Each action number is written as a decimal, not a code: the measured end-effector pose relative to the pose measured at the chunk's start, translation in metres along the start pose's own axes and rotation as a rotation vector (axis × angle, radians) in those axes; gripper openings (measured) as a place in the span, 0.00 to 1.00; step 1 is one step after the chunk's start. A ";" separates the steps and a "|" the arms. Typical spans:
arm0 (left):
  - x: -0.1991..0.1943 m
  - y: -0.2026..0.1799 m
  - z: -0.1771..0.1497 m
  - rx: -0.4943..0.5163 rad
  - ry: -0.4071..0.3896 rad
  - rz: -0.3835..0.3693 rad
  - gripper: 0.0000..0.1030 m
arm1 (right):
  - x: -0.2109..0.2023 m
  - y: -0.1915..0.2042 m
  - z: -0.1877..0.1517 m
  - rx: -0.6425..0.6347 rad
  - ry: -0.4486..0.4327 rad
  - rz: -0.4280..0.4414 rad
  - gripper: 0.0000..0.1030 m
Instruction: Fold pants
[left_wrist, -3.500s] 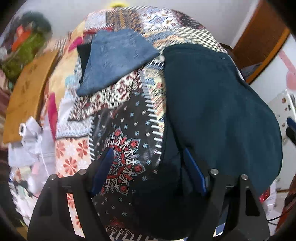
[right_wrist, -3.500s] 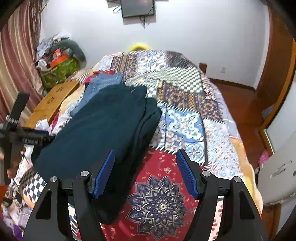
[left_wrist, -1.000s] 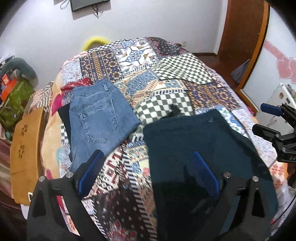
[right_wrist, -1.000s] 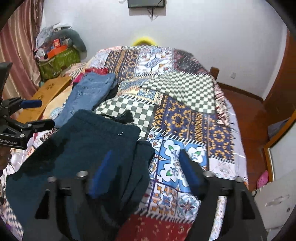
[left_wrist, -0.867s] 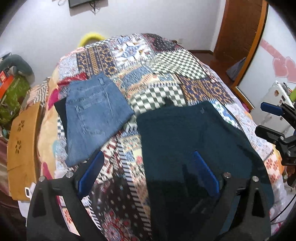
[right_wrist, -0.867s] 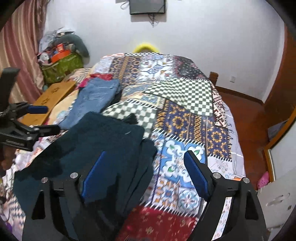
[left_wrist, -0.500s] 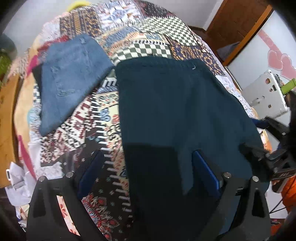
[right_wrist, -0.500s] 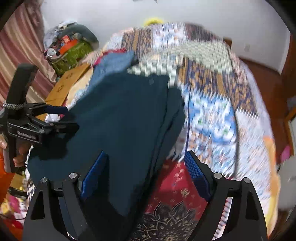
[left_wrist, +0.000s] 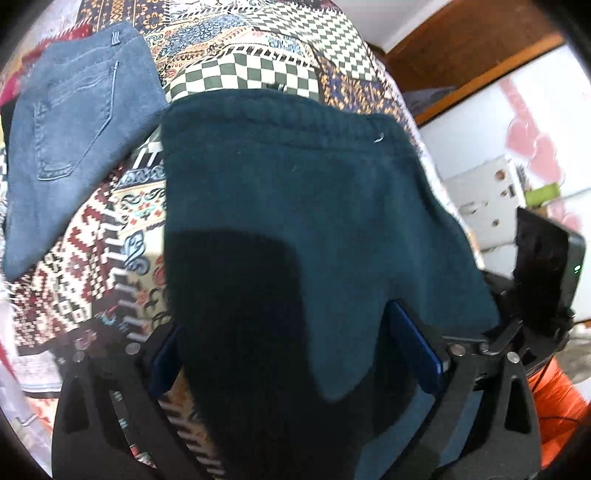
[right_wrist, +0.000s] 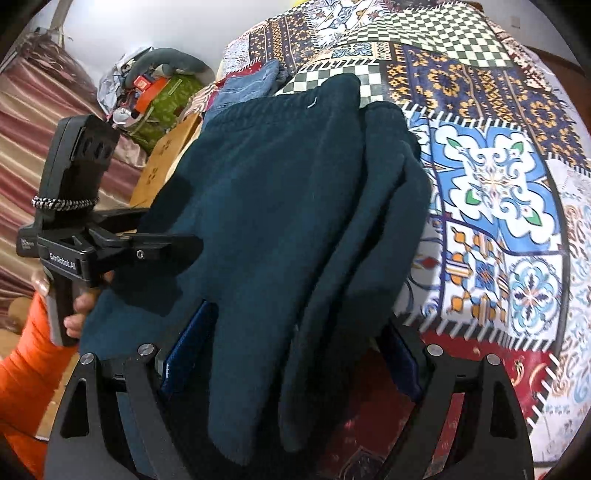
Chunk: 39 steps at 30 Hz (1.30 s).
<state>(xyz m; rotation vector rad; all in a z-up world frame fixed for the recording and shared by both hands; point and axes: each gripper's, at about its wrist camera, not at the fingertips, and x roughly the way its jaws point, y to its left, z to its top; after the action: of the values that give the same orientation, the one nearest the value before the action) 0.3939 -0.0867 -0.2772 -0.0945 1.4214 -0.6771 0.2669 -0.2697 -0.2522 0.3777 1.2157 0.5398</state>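
Note:
Dark teal sweatpants (left_wrist: 295, 206) lie folded lengthwise on the patchwork bedspread (left_wrist: 88, 258), waistband at the far end. They also fill the right wrist view (right_wrist: 280, 206). My left gripper (left_wrist: 295, 354) is open, its blue pads either side of the near end of the pants. My right gripper (right_wrist: 291, 362) is open the same way around the near end, with thick folds lying between the fingers. The left gripper shows from the side in the right wrist view (right_wrist: 159, 243), over the pants' left edge.
Folded blue jeans (left_wrist: 70, 125) lie on the bed, left of the sweatpants. A wooden board (right_wrist: 166, 158) and a pile of bags (right_wrist: 155, 92) stand beside the bed's left side. A white power strip (left_wrist: 487, 199) and a wooden door frame (left_wrist: 472, 55) are on the right.
Both grippers have come down and closer to the near end of the sweatpants, which now lie between their open fingers. The pants have stayed flat on the bed.

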 end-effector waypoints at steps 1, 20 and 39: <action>0.001 -0.001 0.001 0.004 -0.004 -0.013 0.96 | 0.002 0.000 0.002 0.005 0.002 0.010 0.74; -0.119 -0.029 -0.052 0.060 -0.326 0.104 0.40 | -0.041 0.094 0.015 -0.223 -0.158 -0.109 0.30; -0.225 0.071 0.034 0.000 -0.667 0.251 0.40 | 0.010 0.169 0.158 -0.367 -0.312 -0.014 0.29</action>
<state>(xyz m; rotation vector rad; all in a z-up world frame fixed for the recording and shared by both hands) 0.4527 0.0685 -0.1064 -0.1253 0.7729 -0.3819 0.3876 -0.1248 -0.1183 0.1338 0.7978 0.6517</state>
